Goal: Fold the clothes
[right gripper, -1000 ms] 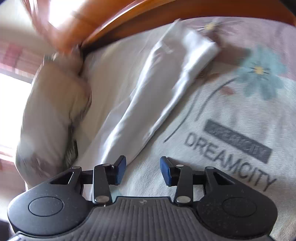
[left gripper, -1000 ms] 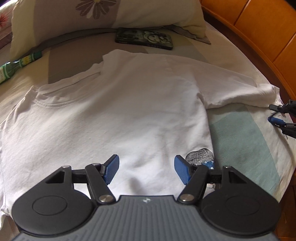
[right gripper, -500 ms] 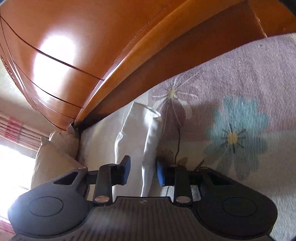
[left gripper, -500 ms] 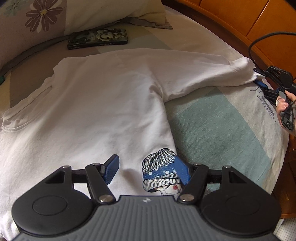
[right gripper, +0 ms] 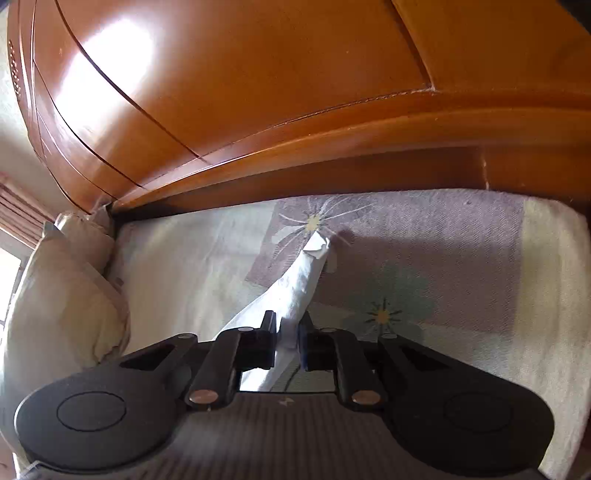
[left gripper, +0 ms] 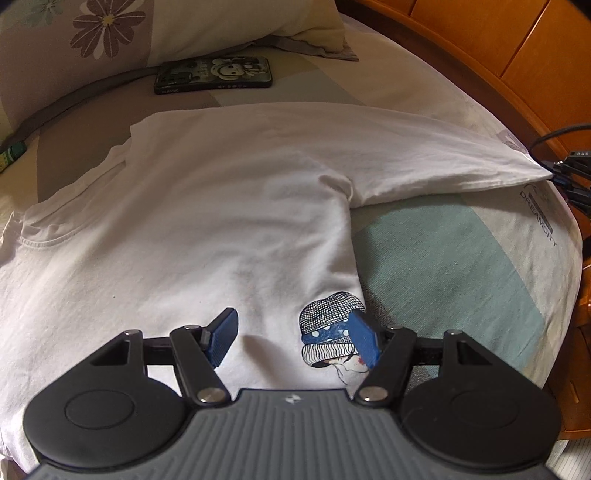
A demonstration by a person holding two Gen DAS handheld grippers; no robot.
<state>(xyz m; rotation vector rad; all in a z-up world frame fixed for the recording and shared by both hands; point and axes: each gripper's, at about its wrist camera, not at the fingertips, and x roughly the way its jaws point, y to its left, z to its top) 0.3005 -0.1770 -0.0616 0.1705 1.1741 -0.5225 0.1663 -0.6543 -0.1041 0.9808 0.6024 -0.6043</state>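
Note:
A white T-shirt (left gripper: 221, 206) lies spread flat on the bed, with a small printed figure in a hat (left gripper: 328, 332) near its hem. My left gripper (left gripper: 293, 341) hovers open just above that hem, nothing between its blue pads. The shirt's long sleeve (left gripper: 424, 158) stretches out to the right, where my right gripper (left gripper: 569, 177) holds its end. In the right wrist view the bunched sleeve (right gripper: 306, 280) passes between the pads of my right gripper (right gripper: 288, 339). Those jaws are closing and pinch it; the cuff sticks up past them.
A phone in a cartoon case (left gripper: 214, 75) lies beyond the shirt, below a flowered pillow (left gripper: 147, 29). A wooden bed frame (right gripper: 258, 92) rises along the bed's far side. Another pillow (right gripper: 62, 295) sits at the left. The flowered sheet (right gripper: 443, 258) lies under the sleeve.
My right gripper has narrowed onto the sleeve end and raised it off the sheet, drawing the sleeve out straight. The left gripper drifted right along the hem toward the print, still open.

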